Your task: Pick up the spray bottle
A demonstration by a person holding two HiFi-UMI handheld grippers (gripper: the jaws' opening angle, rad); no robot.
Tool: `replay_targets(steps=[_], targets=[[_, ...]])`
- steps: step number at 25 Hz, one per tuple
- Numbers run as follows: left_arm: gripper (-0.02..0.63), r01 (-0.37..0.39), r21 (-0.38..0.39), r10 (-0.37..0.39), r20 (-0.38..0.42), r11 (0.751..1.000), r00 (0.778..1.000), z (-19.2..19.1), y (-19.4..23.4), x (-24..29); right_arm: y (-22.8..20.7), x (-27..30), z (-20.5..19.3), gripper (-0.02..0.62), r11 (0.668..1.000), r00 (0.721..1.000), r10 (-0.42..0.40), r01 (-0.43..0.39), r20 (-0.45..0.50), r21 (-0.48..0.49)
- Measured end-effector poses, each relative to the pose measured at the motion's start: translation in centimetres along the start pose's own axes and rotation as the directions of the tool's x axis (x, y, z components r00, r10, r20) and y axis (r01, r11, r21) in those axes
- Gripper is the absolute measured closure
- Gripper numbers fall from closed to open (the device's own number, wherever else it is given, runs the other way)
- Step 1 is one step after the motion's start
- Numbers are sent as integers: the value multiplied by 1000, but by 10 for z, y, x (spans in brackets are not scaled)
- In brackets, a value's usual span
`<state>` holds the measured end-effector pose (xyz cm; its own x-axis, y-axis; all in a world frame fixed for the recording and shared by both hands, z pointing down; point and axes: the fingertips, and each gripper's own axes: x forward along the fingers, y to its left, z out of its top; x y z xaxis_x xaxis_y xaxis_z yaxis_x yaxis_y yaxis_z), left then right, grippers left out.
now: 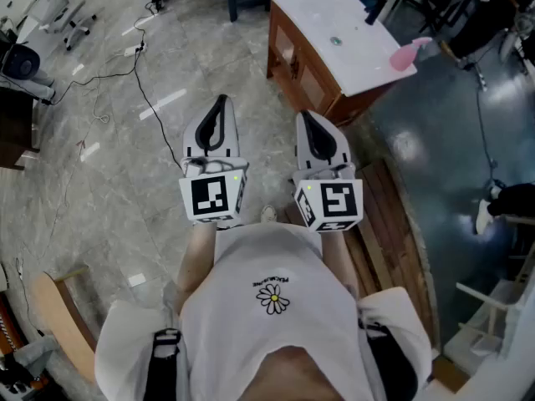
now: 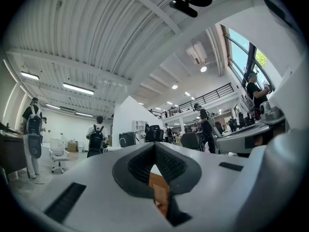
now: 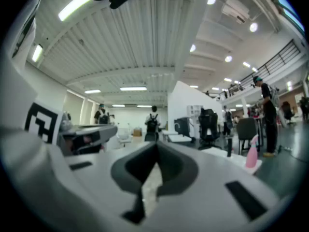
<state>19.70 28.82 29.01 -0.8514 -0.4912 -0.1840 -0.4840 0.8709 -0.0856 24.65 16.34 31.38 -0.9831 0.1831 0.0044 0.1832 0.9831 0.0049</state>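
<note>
Head view: pink spray bottle point(image 1: 407, 54) stands upright at the right corner of the white tabletop point(image 1: 334, 15), with a dark object point(image 1: 374, 8) farther back. Left hand-held gripper point(image 1: 220, 107) and right hand-held gripper point(image 1: 305, 120) are both closed and empty, over the floor point(image 1: 125, 165), well apart from the bottle.

Head camera steeply down; 2 handheld cameras level, facing the shared white table point(image 1: 326, 15)

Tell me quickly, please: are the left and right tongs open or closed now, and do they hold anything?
Left tongs: closed, holding nothing.
Right tongs: closed, holding nothing.
</note>
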Motion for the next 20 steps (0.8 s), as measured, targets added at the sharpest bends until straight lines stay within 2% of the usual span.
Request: replay_targets(steps=[4, 8, 12, 16, 20], targets=[[586, -15, -11, 15, -39, 1000, 999, -8, 1, 2, -3, 2, -4, 566, 1000, 1000, 4, -4, -5, -2], [586, -13, -18, 13, -19, 1000, 1000, -9, 1, 5, -5, 3, -5, 566, 1000, 1000, 1, -1, -8, -10], [586, -8, -10, 8, -34, 1000, 999, -10, -4, 9, -9, 5, -7, 566, 1000, 1000, 4, -4, -13, -7], [586, -2, 18, 2, -30, 1000, 1000, -12, -6, 13, -9, 5, -4, 566, 999, 999, 38, -38, 12, 1], [586, -12, 6, 12, -29, 1000, 1000, -17, -8, 19, -14, 7, -10, 566, 998, 998, 60, -61, 10, 24]])
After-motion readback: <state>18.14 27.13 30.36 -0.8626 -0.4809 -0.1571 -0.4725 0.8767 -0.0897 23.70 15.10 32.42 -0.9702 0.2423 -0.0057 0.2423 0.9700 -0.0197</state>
